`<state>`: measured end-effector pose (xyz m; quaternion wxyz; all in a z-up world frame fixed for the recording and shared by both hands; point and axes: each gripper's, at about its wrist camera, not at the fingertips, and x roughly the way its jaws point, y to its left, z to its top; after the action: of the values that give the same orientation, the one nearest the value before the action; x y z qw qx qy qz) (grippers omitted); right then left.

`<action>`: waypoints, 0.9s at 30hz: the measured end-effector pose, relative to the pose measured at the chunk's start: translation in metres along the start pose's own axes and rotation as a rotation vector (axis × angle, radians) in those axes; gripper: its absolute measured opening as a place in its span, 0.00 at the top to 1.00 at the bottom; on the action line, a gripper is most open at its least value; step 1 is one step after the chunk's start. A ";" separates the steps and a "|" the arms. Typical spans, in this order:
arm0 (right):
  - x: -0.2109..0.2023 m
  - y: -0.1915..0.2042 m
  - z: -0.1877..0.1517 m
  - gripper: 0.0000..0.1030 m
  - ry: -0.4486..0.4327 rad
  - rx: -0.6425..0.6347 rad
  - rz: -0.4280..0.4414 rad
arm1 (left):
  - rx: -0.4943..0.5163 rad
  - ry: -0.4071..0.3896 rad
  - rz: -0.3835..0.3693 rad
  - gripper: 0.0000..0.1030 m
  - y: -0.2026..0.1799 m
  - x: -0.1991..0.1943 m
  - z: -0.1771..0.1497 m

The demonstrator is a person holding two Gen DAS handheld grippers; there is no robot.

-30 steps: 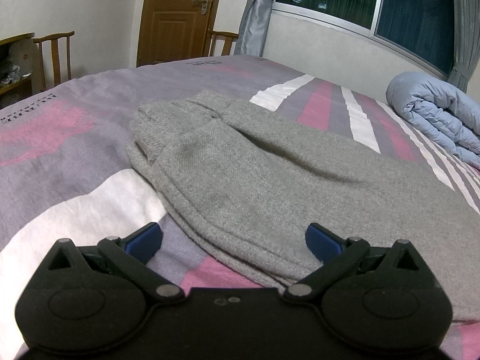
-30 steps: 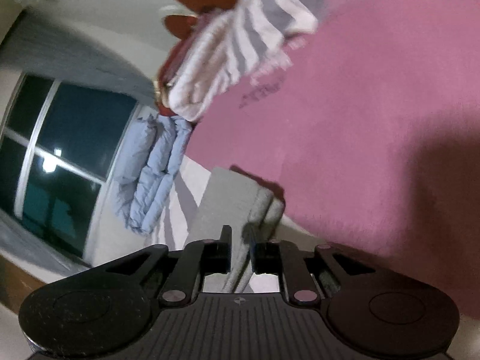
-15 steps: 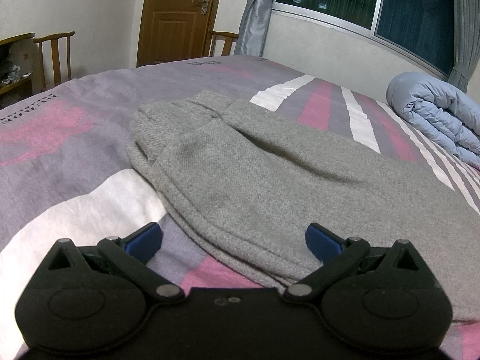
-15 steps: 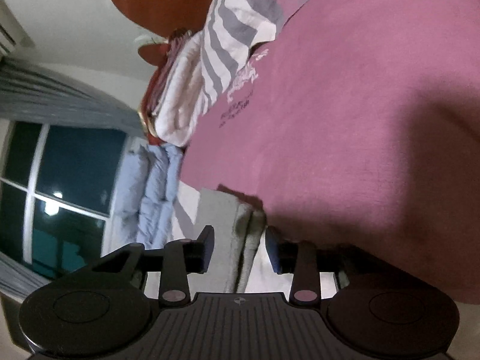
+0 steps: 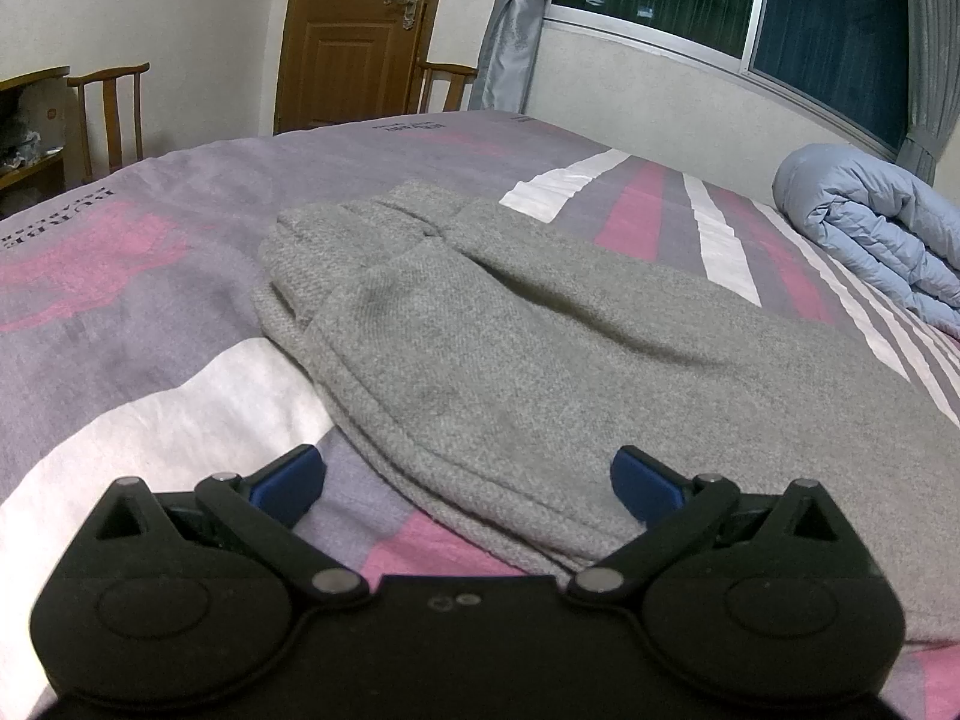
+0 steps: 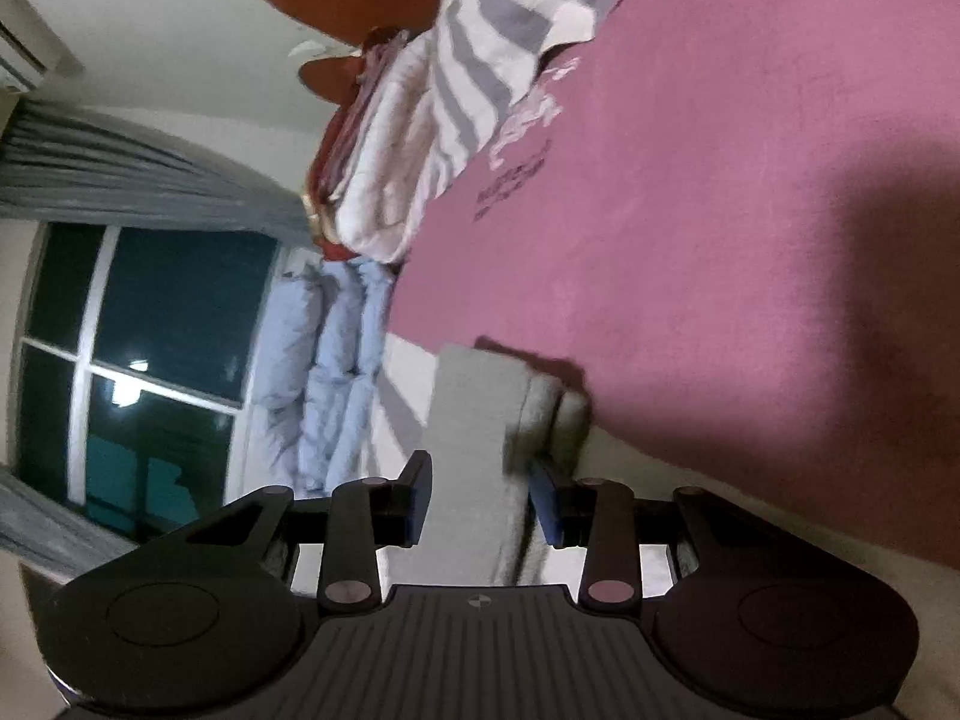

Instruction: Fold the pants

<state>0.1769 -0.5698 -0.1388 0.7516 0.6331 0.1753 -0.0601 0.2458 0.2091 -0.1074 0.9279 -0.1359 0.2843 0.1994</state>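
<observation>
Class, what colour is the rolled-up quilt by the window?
Light blue rolled-up quilt; clearest in the left wrist view.

Striped bed point(image 5: 180, 420) under grey pants point(image 5: 540, 348), blue quilt point(image 5: 870, 228)

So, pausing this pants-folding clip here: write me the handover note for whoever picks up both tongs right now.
Left tongs: open, holding nothing, low over the near hem edge of the grey pants.
Right tongs: open, rolled sideways, pads either side of a folded grey edge without gripping it.
Pants: lying on the striped bedsheet, already doubled over, layered edges showing. The rolled blue duvet is apart, by the window.
Done: at least one fold.
Left: probably a further fold and smoothing; the full shape is not in view, so check first.
</observation>
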 end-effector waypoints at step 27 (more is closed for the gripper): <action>0.013 -0.008 0.003 0.94 0.021 -0.304 -0.115 | 0.007 0.002 0.003 0.05 -0.003 -0.001 0.000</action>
<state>0.1869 -0.5727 -0.1502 0.8320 0.5018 0.2262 -0.0690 0.2461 0.2060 -0.1064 0.9277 -0.1325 0.2863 0.1999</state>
